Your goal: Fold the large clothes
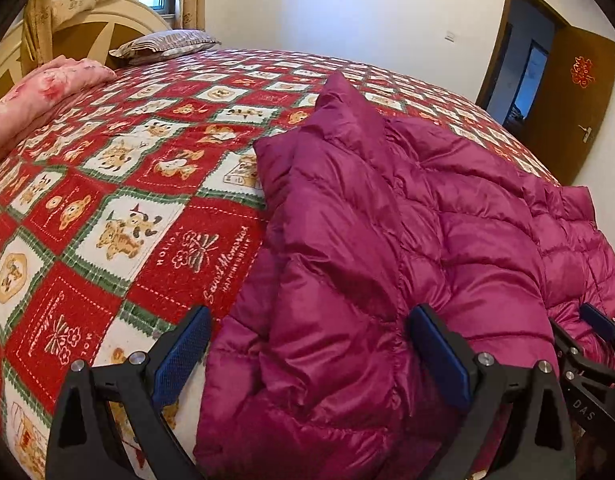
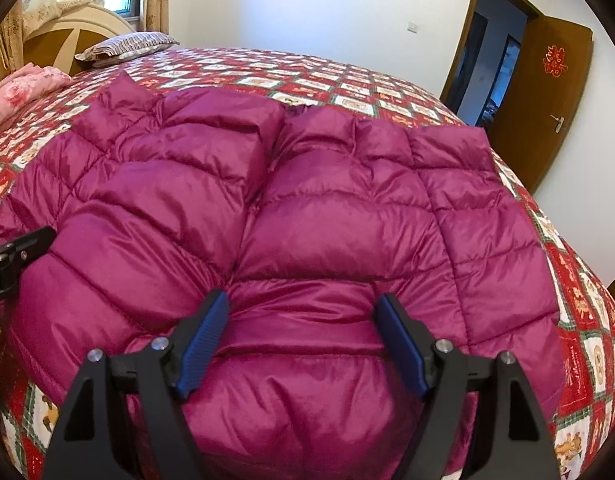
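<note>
A magenta quilted down jacket (image 2: pixel 307 216) lies spread on the bed, with its sleeves folded in over the body. It also shows in the left wrist view (image 1: pixel 367 240). My left gripper (image 1: pixel 307 344) is open, its jaws wide over the jacket's near left edge. My right gripper (image 2: pixel 303 336) is open, its jaws straddling a puffed band at the jacket's near hem. The right gripper also shows at the right edge of the left wrist view (image 1: pixel 595 340). The left gripper's tip shows at the left edge of the right wrist view (image 2: pixel 23 248).
The bed carries a red, white and green checked bear-print blanket (image 1: pixel 127 200). A pink folded quilt (image 1: pixel 39 92) and a striped pillow (image 1: pixel 167 42) lie by the headboard. A brown door (image 2: pixel 547 96) stands open at the far right.
</note>
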